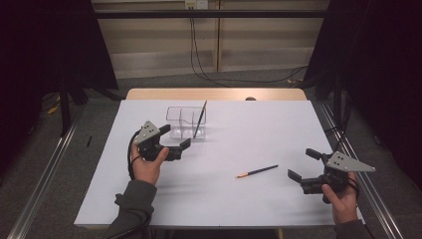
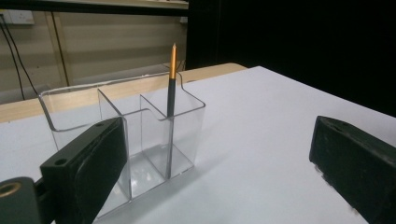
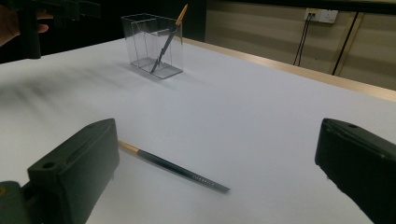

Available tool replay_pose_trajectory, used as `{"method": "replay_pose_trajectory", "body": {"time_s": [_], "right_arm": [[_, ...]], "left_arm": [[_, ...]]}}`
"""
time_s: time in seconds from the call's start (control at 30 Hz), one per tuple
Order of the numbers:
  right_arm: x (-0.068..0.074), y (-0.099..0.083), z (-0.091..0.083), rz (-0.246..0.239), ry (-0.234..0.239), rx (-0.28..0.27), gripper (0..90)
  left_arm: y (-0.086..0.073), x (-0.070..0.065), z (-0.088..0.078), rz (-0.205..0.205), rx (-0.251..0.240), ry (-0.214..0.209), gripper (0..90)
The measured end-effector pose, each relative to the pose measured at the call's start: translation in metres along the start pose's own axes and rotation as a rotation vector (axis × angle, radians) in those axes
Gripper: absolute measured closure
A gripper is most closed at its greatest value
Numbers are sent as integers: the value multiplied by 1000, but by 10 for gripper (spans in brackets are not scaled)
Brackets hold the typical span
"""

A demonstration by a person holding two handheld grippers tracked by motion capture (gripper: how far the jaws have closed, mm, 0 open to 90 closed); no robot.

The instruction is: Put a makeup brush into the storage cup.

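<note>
A clear plastic organiser [image 1: 181,123] [image 2: 116,126] [image 3: 144,44] with several compartments stands on the white table top [image 1: 249,124]. A dark pencil with a gold end [image 1: 200,117] [image 2: 171,84] [image 3: 167,41] leans in its right compartment. A second such pencil [image 1: 257,171] [image 3: 173,165] lies flat on the table. My left gripper [image 1: 175,141] [image 2: 219,172] hovers open just in front of the organiser, nothing between its jaws. My right gripper [image 1: 304,164] [image 3: 217,182] is open to the right of the lying pencil, pointing at it.
The white sheet covers a wooden table whose far edge [image 1: 214,94] shows. Metal rails [image 1: 45,174] run along both sides on the floor. Cables [image 1: 199,64] hang from a wall socket behind. A person's left hand [image 3: 14,25] appears far off in the right gripper view.
</note>
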State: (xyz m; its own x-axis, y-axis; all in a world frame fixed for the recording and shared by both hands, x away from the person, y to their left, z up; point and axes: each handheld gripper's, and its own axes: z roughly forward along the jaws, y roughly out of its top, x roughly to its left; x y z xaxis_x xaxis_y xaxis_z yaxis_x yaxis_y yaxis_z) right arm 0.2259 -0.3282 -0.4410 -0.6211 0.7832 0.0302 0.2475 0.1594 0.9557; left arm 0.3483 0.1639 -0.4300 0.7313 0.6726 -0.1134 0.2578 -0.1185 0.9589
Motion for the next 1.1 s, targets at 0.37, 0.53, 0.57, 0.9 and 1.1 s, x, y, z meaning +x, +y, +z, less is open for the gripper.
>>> {"method": "replay_pose_trajectory", "body": {"time_s": [0.37,0.53,0.57,0.9,1.1], "right_arm": [[1,0,1,1,-2,3,0],[1,0,2,3,-7,3,0],[1,0,2,1,-4,0,0],[1,-1,3,2,0,4,0],[2,-1,3,-1,-1,8,0]], "left_arm": [[-6,1,-11,-3,33,10,39],[-9,1,-14,-11,37,-2,39],[-10,1,-16,-9,49,18,38],[-15,2,-21,-15,51,17,39],[-17,0,-25,-17,45,22,39]]}}
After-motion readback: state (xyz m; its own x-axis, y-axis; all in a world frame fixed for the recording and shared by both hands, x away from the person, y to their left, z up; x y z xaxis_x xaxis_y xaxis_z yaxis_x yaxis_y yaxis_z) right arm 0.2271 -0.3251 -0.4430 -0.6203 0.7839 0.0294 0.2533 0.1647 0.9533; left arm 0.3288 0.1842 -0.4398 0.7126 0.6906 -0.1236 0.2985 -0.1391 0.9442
